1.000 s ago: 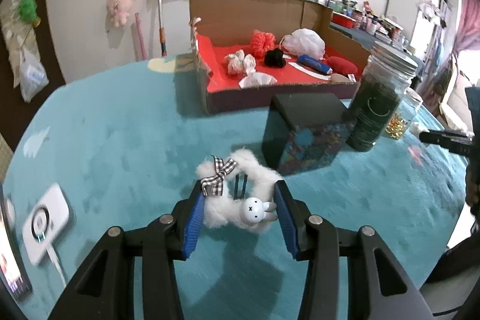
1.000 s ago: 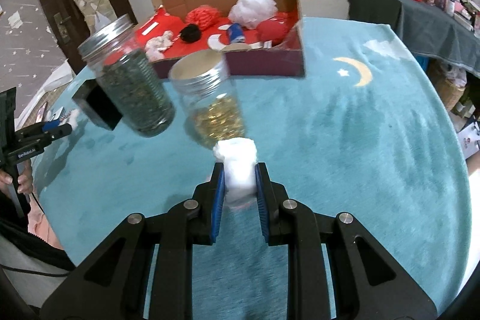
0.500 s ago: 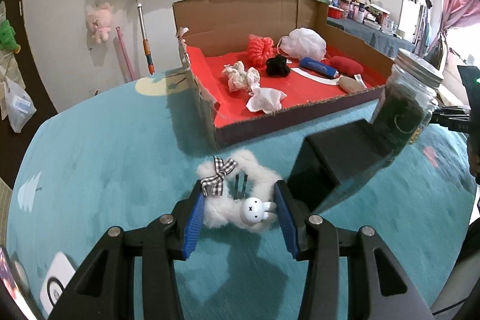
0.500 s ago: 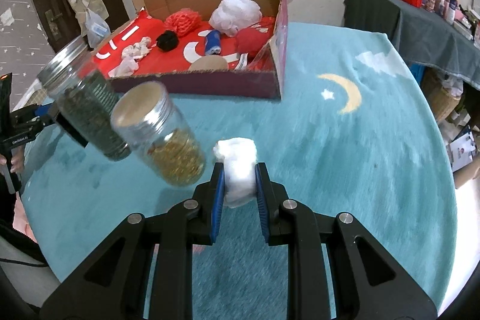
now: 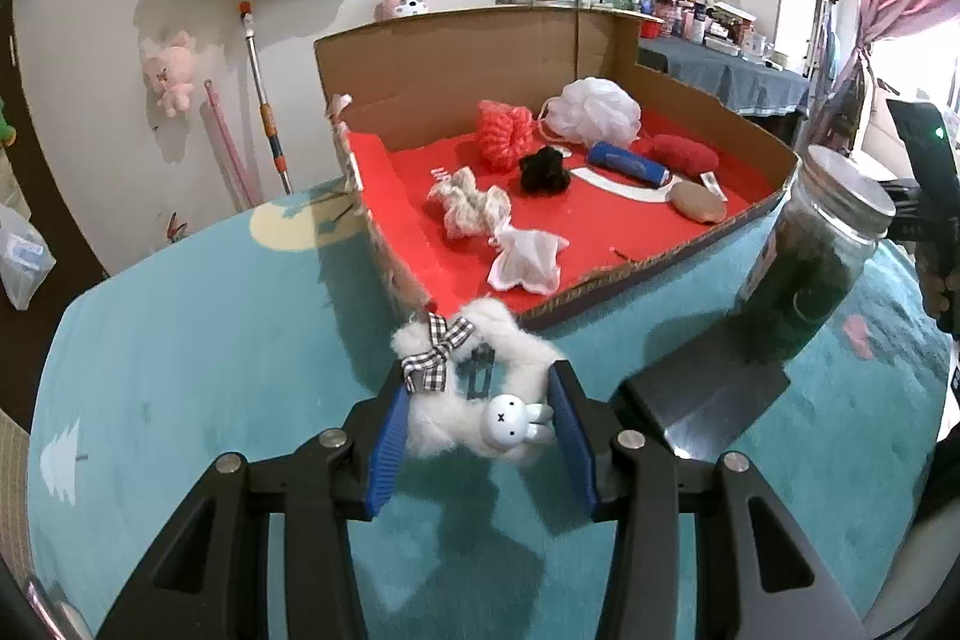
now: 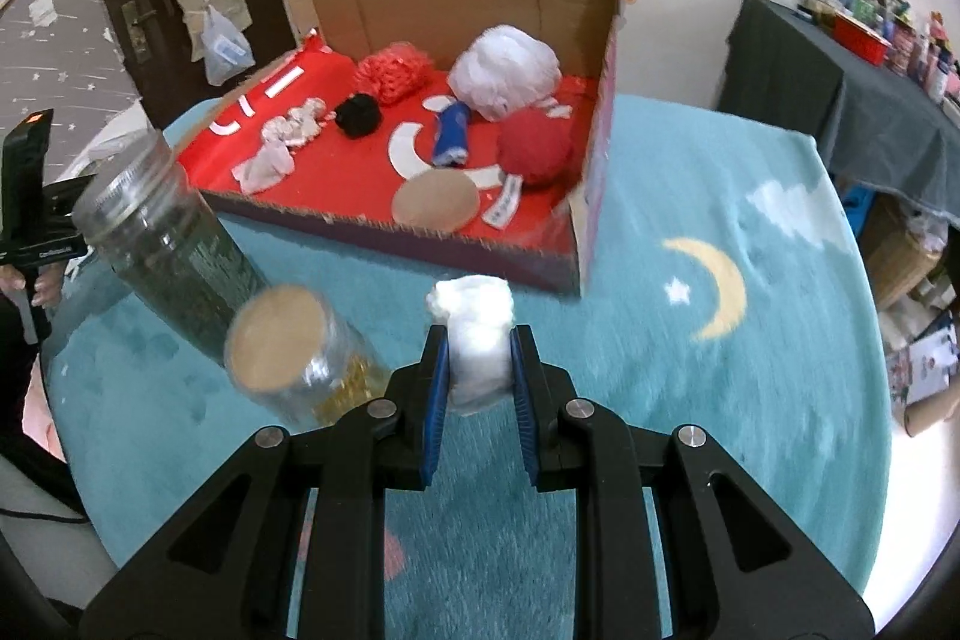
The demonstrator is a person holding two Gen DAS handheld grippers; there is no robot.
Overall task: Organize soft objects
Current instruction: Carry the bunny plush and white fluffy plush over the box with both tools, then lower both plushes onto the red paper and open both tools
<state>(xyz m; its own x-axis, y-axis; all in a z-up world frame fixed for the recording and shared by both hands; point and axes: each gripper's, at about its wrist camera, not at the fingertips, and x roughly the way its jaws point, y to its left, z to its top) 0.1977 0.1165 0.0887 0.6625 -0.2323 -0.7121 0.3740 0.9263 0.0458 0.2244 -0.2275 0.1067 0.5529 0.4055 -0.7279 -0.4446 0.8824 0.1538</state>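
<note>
**Both soft items carried closer to the cardboard box**

The left hand-held gripper is seen pinching a white fluffy hair ornament, which carries a checked bow, a dark clip and a small rabbit face; the blue pads are pressed against its two sides and it is held clear of the teal desk. Compared with a second ago, the cardboard box is now found much nearer, straight ahead of the left hand-held gripper, its torn front corner just beyond the ornament. The black box and the dark-filled jar, formerly ahead, are now passed on the right of this gripper.

The right hand-held gripper is closed tightly on a white cotton wad, squeezed narrow between the pads and lifted off the desk. In this view, too, the box is now larger and closer, its low front wall lying just ahead of the wad. The dark jar and the jar of golden bits have slid to the left of this gripper and are blurred.

Inside the box, on its red lining, other soft things are already gathered: a red mesh puff, a white mesh puff, a black scrunchie, a crumpled white cloth.

It is judged that the carrying step is nearly finished; neither item is yet over the red lining, so a short reach forward over the front wall and a release are left for each.
</note>
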